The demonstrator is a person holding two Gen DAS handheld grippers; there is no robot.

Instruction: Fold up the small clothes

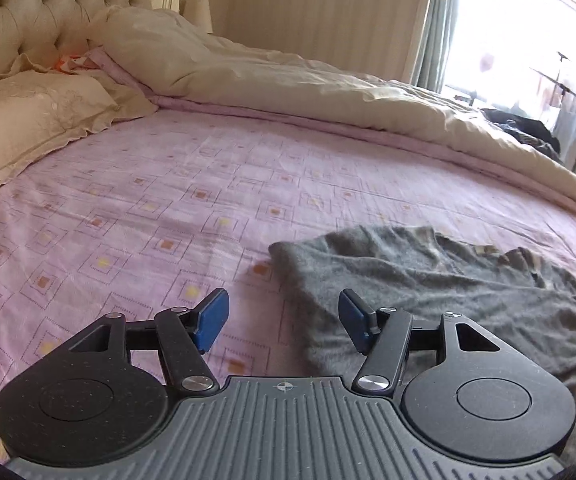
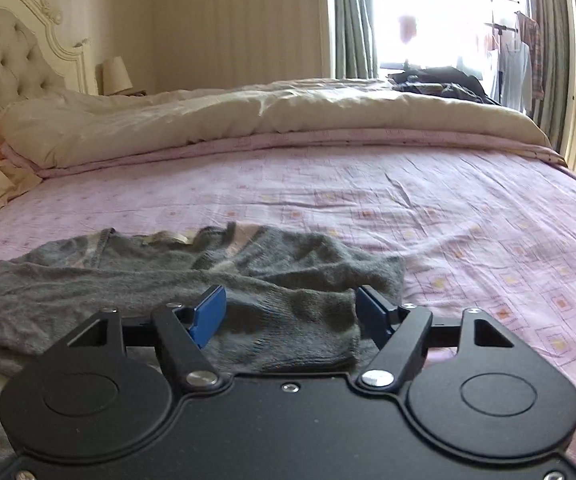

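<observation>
A gray sweater point(image 2: 192, 280) lies flat on the pink bed point(image 1: 168, 184). Both the left gripper point(image 1: 284, 316) and right gripper point(image 2: 291, 312) have fingers apart, holding nothing.

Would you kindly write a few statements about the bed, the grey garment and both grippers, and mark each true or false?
1. The grey garment lies on a pink sheet. True.
2. The right gripper is shut on the garment. False: it is open, pads clear of the cloth.
3. The left gripper is open and holds nothing. True.
4. The garment is neatly folded into a square. False: it lies rumpled and spread.
5. A cream duvet is bunched on the far side. True.
</observation>
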